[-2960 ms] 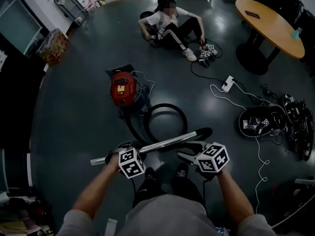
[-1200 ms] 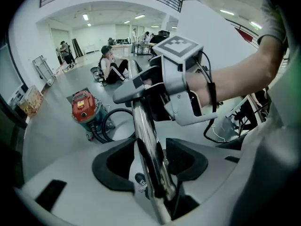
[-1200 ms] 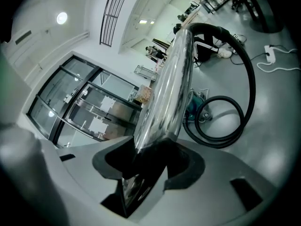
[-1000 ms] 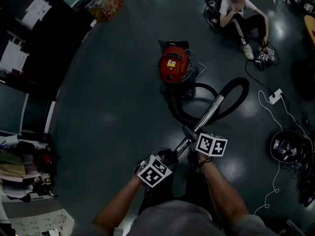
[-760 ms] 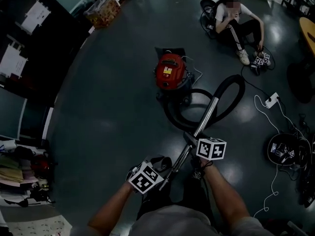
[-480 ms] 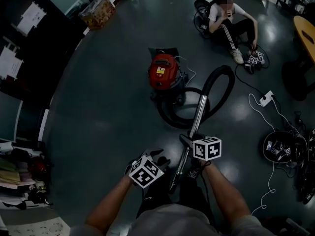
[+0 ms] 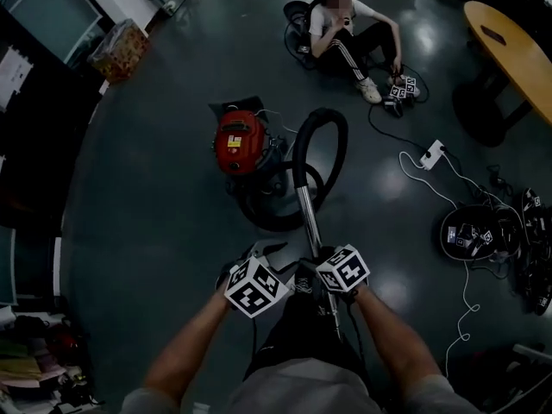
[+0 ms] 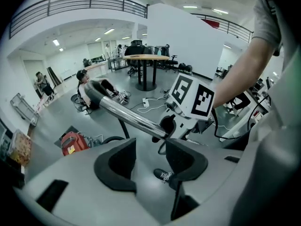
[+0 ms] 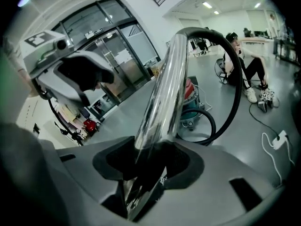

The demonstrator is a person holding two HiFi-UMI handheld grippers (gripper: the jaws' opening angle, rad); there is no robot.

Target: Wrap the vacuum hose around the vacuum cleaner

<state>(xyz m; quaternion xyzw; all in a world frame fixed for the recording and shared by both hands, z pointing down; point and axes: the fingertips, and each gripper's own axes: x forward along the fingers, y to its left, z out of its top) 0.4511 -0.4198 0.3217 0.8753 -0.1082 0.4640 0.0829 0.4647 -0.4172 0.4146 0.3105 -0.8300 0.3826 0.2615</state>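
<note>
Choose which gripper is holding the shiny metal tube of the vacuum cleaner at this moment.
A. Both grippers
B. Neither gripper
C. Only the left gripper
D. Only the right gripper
D. In the right gripper view the metal tube sits clamped between the jaws of the right gripper, while the left gripper stands open, clear of the tube, with nothing between its jaws.

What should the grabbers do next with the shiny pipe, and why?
Probably swing the metal tube around the red vacuum. The right gripper clamps the tube in its jaws, the left gripper is open and empty, and the black hose lies looped beside the vacuum, not wound round it.
</note>
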